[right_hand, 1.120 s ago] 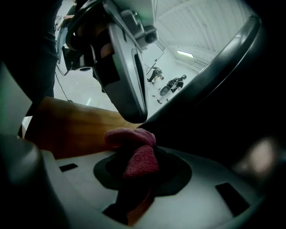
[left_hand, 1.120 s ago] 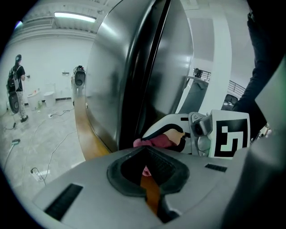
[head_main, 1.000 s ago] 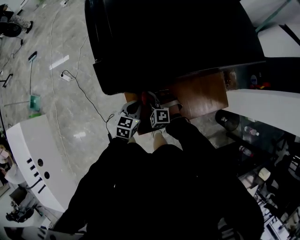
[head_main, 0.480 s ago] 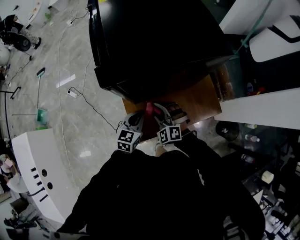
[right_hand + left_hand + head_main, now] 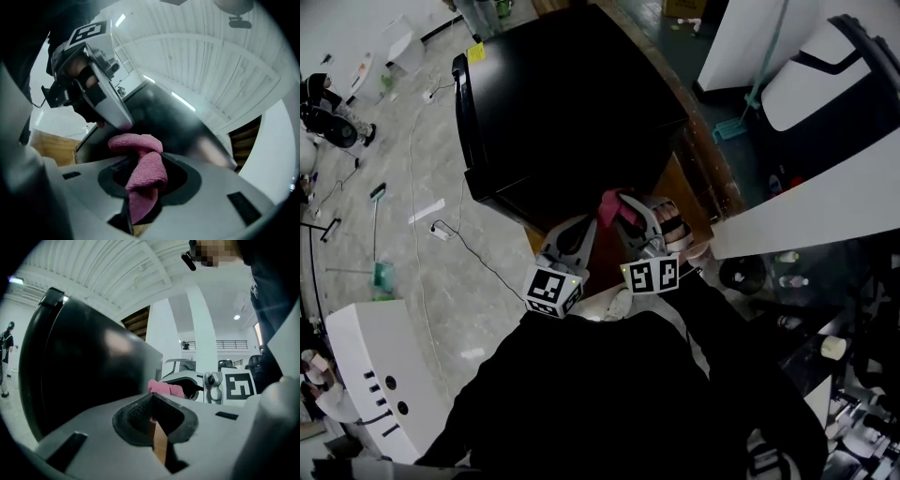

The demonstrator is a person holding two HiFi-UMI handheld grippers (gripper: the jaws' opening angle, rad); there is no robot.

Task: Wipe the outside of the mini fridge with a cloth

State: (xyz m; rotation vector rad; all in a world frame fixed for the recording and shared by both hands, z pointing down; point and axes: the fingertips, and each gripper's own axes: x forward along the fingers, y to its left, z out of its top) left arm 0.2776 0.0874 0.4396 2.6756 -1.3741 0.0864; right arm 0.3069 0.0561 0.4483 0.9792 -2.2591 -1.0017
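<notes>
Grip check: my right gripper (image 5: 133,206) has its jaws clamped on the pink cloth (image 5: 145,171), a fold bunched just beyond the tips; my left gripper (image 5: 152,423) is pressed together on nothing. The black mini fridge (image 5: 572,103) stands directly ahead of both tools, so I judge it best to press that fold flat on its wall and drag in overlapping passes.

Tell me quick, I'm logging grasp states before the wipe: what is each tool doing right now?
Left tool: closed, nothing held.
Right tool: closed on the pink cloth.
</notes>
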